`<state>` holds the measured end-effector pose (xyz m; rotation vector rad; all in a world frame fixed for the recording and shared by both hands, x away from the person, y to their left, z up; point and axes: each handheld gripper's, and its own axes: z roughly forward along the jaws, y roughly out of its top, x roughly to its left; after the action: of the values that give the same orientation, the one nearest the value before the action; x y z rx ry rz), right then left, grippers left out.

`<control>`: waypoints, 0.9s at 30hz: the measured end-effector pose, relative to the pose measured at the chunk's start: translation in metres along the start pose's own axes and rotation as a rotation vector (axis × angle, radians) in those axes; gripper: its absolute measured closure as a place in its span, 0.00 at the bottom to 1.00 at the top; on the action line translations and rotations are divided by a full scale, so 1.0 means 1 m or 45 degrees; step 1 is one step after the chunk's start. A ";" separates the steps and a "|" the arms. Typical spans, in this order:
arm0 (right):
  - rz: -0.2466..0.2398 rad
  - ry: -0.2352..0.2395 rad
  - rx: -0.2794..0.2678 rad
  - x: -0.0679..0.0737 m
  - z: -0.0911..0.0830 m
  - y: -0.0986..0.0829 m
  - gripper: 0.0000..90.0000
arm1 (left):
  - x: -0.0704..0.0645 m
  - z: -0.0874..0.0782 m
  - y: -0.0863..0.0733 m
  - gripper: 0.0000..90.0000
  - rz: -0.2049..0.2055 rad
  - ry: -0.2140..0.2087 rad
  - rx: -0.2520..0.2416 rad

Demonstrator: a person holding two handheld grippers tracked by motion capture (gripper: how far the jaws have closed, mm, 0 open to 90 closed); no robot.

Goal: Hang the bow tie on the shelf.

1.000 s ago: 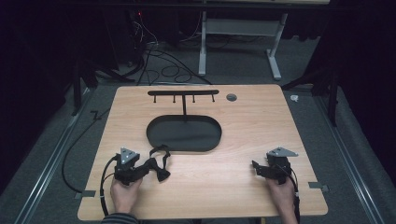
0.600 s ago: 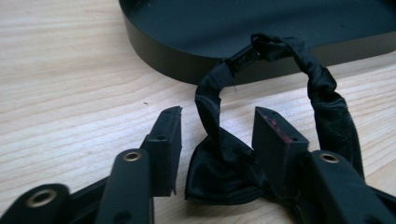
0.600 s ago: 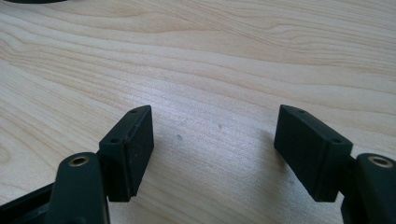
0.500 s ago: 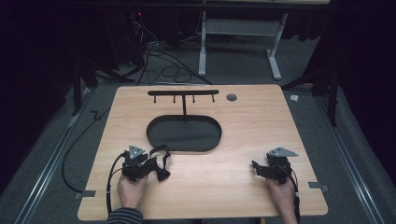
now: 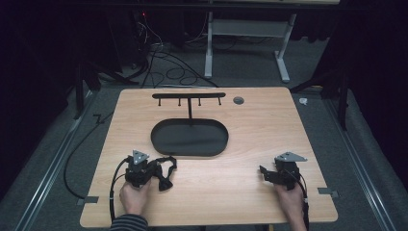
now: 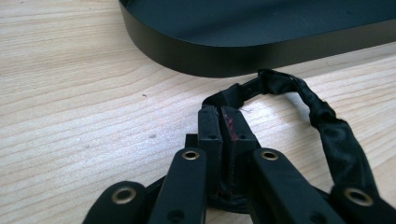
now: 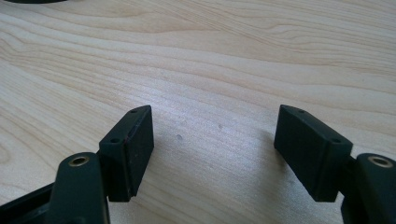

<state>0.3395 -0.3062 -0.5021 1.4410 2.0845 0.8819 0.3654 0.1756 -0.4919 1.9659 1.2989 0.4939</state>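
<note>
At the near edge of the wooden table (image 5: pixel 240 192), the left gripper (image 5: pixel 161 178) is being held low over the boards by the person's left hand (image 5: pixel 133 197), and its jaws are being pressed together on a black strap (image 6: pixel 322 116); in the left gripper view the band is being pinched at one end between the pads, while the rest is being left to curl in a loop on the wood, away to the right of the jaws. On the other side, the right gripper (image 5: pixel 263 172) is being held by the right hand (image 5: pixel 291 204) with its jaws spread wide apart, nothing being gripped between them and bare wood being seen in the gap. Just beyond the strap, the black oval tray (image 5: pixel 159 144) is being seen at the table's middle, its rim near the loop but apart from it. Farther back, a black hook rack (image 5: pixel 188 96) is being carried on a post rising from the tray's far side.
</note>
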 end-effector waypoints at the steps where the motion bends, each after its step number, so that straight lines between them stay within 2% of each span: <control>1: 0.000 0.000 0.000 0.000 0.000 0.000 0.33 | 0.000 -0.001 0.000 0.98 0.002 -0.002 -0.001; 8: 0.001 0.000 0.000 0.000 0.000 0.000 0.33 | -0.001 -0.006 0.000 0.99 0.015 -0.013 -0.003; 15: 0.000 0.000 0.000 0.000 0.000 0.000 0.33 | -0.002 -0.013 0.001 0.99 0.014 -0.011 -0.033; 27: 0.000 0.001 0.000 0.000 0.000 0.000 0.33 | -0.007 -0.028 0.013 0.99 0.051 -0.029 -0.083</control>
<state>0.3395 -0.3062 -0.5021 1.4407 2.0851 0.8820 0.3521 0.1758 -0.4629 1.9412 1.2166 0.5256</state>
